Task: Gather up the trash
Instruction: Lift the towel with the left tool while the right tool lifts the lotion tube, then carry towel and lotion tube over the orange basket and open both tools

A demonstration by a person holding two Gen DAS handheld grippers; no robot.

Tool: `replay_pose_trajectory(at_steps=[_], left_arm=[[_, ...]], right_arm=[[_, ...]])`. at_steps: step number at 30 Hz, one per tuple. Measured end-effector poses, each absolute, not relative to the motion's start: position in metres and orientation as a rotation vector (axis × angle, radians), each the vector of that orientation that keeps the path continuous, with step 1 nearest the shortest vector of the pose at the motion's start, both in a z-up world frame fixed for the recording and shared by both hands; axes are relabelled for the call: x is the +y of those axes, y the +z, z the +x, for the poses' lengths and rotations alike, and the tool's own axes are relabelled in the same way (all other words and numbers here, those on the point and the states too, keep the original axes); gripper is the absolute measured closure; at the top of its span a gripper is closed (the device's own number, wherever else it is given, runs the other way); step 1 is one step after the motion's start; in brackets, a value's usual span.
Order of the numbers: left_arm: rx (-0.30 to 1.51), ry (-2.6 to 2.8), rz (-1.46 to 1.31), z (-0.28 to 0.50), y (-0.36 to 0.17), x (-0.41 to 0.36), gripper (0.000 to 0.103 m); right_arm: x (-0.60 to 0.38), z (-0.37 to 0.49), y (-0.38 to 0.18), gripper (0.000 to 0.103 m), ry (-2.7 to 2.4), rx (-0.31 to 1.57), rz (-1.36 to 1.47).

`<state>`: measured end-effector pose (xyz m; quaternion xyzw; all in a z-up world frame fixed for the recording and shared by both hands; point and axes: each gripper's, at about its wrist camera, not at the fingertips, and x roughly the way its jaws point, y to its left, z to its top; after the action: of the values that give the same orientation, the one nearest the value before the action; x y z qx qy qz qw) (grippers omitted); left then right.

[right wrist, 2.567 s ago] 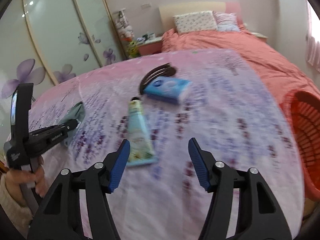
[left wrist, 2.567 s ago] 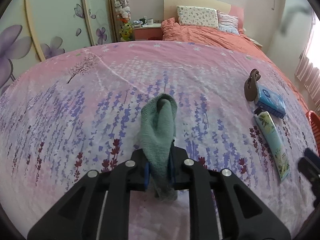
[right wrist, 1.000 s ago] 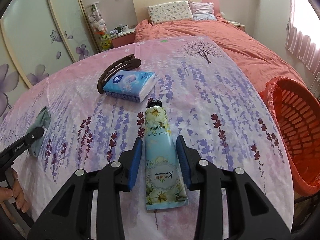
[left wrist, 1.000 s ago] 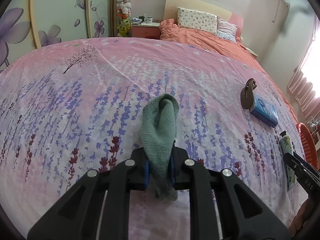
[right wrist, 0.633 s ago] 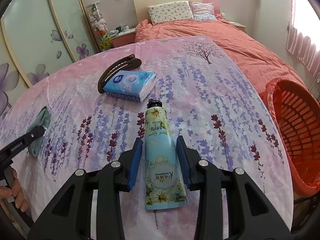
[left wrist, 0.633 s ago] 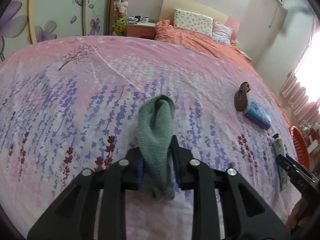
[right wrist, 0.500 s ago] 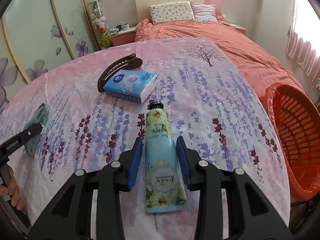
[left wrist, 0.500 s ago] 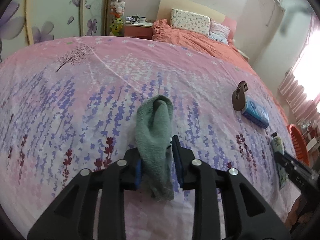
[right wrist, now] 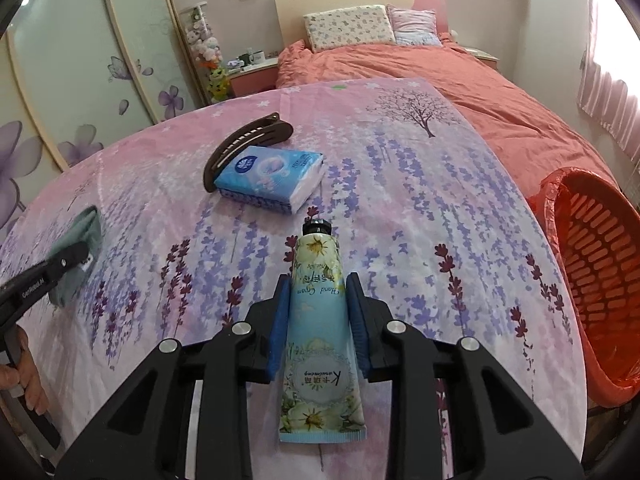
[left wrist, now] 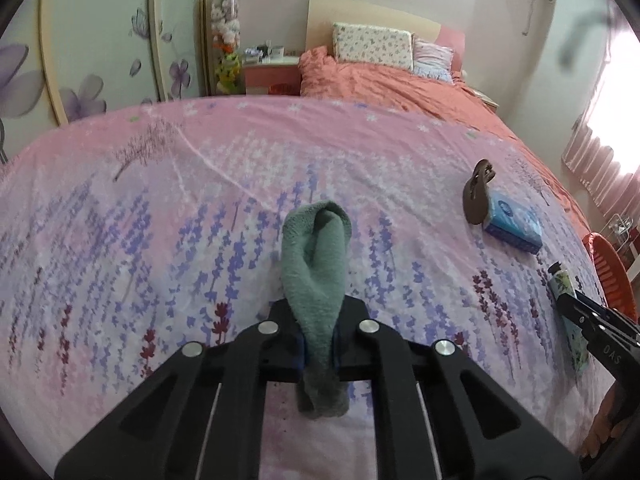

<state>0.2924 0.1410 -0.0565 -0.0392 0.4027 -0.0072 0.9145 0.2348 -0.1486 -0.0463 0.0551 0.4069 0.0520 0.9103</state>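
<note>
1. The right gripper has been closing its blue pads and now presses them on both sides of the hand cream tube; the tube lies on the pink floral cloth, black cap pointing away.
2. Beyond the cap lies a blue tissue pack; a brown hair clip touches its far left edge.
3. At the far left, the left gripper grips a green cloth; a hand shows below it.
4. A red basket stands at the right edge.
</note>
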Motion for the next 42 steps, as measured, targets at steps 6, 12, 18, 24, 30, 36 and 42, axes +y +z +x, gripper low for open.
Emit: replay_pose_trajectory(at_steps=[6,12,18,24,30,36,42], left_arm=[[0.788,-0.018,-0.071,0.28,-0.037,0.133,0.093],[0.748,-0.043,-0.066,0.268,-0.011,0.118,0.093],[0.704,-0.078,-0.065,0.252,0.017,0.098,0.093],[0.675,-0.12,-0.063,0.242,0.037,0.074,0.093],[0.647,-0.177,-0.048,0.236,0.054,0.042,0.093],[0.628,-0.236,-0.02,0.232,0.065,0.006,0.093],[0.621,-0.31,0.016,0.23,0.071,-0.042,0.093]], right_arm=[[-0.149,0.221,-0.033,0.074,0.13,0.806,0.102],[-0.157,0.206,-0.012,0.074,0.132,0.75,0.098],[-0.17,0.189,0.014,0.074,0.125,0.674,0.119],[-0.188,0.17,0.04,0.074,0.113,0.586,0.144],[-0.206,0.155,0.057,0.074,0.088,0.514,0.158],[-0.232,0.144,0.068,0.074,0.05,0.465,0.179],[-0.266,0.135,0.073,0.074,-0.004,0.435,0.209]])
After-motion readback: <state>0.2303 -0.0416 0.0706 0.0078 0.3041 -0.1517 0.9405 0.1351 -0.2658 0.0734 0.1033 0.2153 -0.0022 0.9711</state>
